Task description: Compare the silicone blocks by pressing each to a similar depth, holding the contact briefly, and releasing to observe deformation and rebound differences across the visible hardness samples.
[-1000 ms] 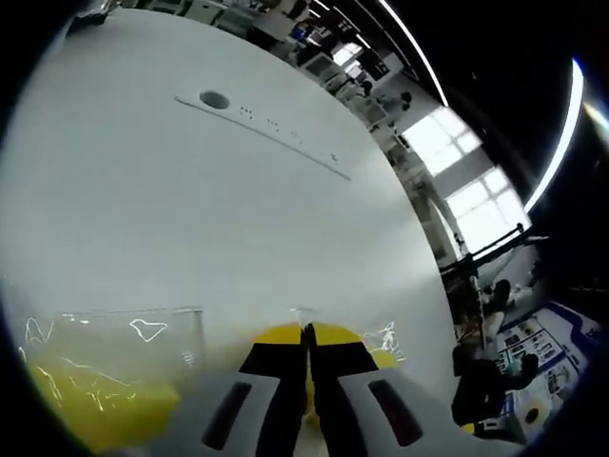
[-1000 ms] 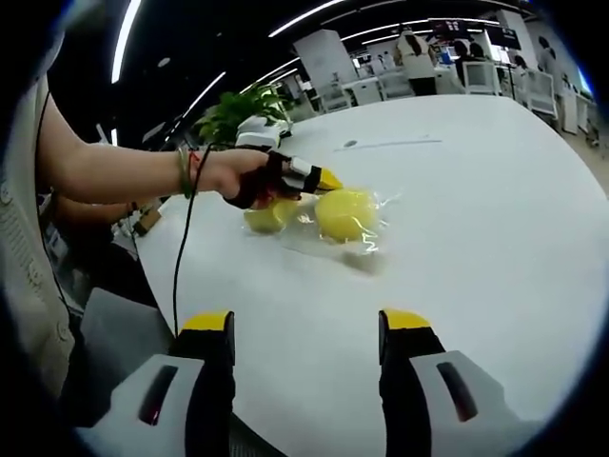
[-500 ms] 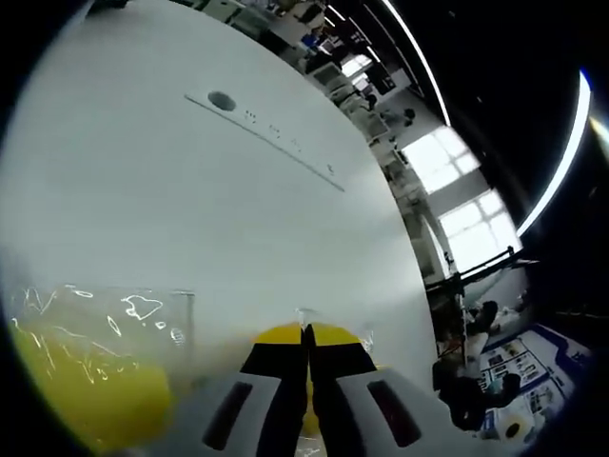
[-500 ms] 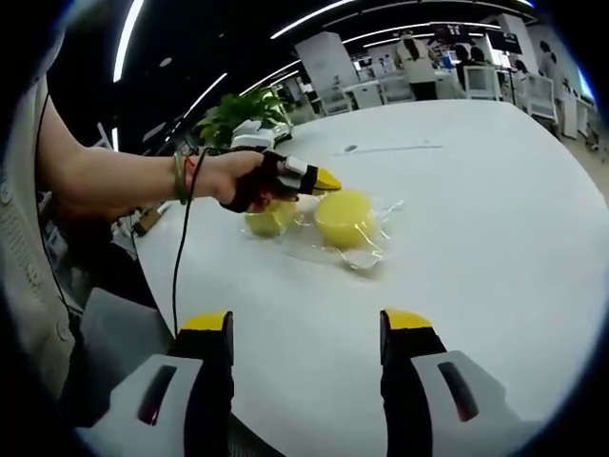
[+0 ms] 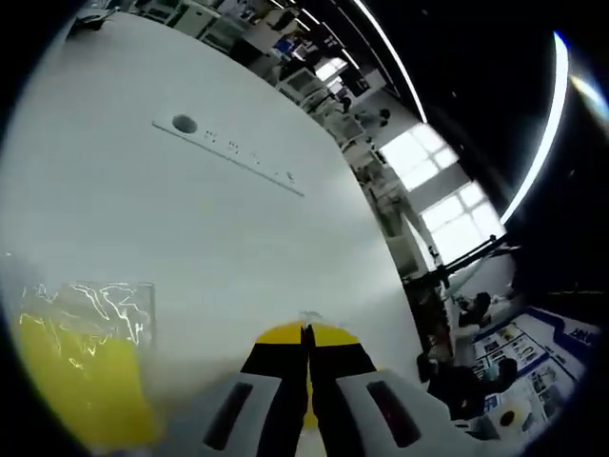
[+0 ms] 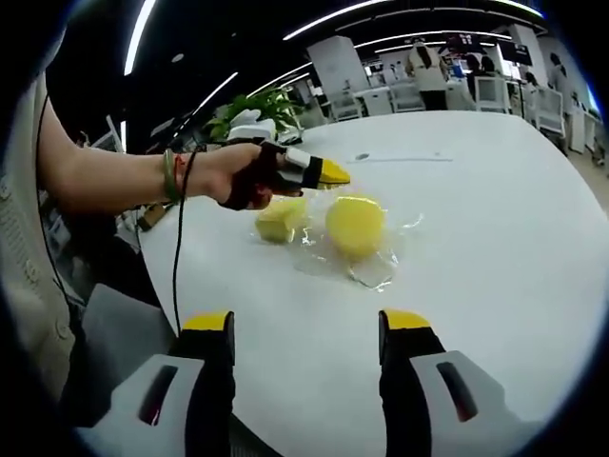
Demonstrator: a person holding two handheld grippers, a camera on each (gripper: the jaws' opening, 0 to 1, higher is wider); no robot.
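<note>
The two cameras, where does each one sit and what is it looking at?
Left gripper view: rides the left gripper, jaws shut, facing across the white table; a bagged yellow silicone block lies lower left.
Right gripper view: rides the right gripper, jaws open, facing two bagged yellow blocks; the person's hand shows.
Shared: table, left gripper.

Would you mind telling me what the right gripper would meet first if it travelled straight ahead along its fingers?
Probably the round yellow silicone block in its clear bag on the white table; the right gripper is open, and bare tabletop lies between, though depth is unclear.
</note>
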